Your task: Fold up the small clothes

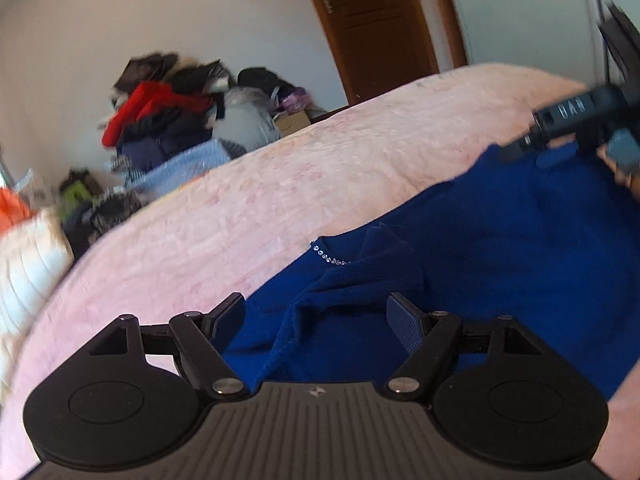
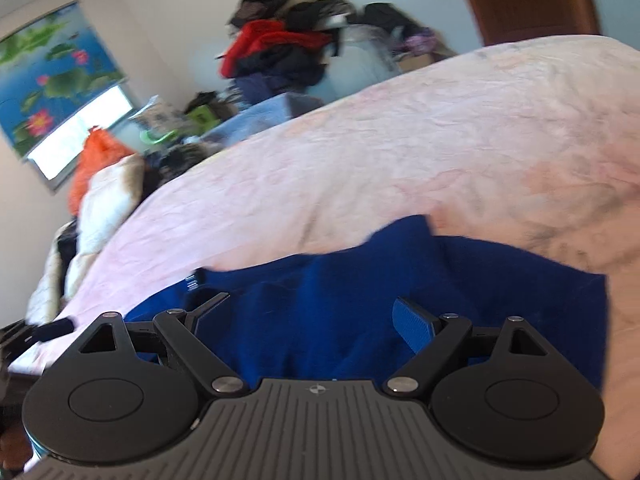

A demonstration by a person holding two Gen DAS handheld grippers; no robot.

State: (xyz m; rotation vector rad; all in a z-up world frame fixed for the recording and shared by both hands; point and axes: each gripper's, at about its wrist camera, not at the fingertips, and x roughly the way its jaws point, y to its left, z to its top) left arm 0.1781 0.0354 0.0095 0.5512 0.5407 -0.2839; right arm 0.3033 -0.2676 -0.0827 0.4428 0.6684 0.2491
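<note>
Both your left tongs (image 1: 316,312) and right tongs (image 2: 312,312) stand apart, empty, over the blue top (image 1: 500,248), lying flat on the bed (image 1: 248,200) for folding; clothes pile (image 1: 168,108) at ten o'clock.

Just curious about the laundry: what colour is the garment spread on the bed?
Deep royal blue garment, with tiny rhinestones at one edge; the left wrist view shows it best.

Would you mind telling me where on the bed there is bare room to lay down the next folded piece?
The pink bedspread is bare beyond the blue garment, up to the far edge. Crowded: the near part, under the garment and both grippers, and off the bed the clothes pile by the wall.
</note>
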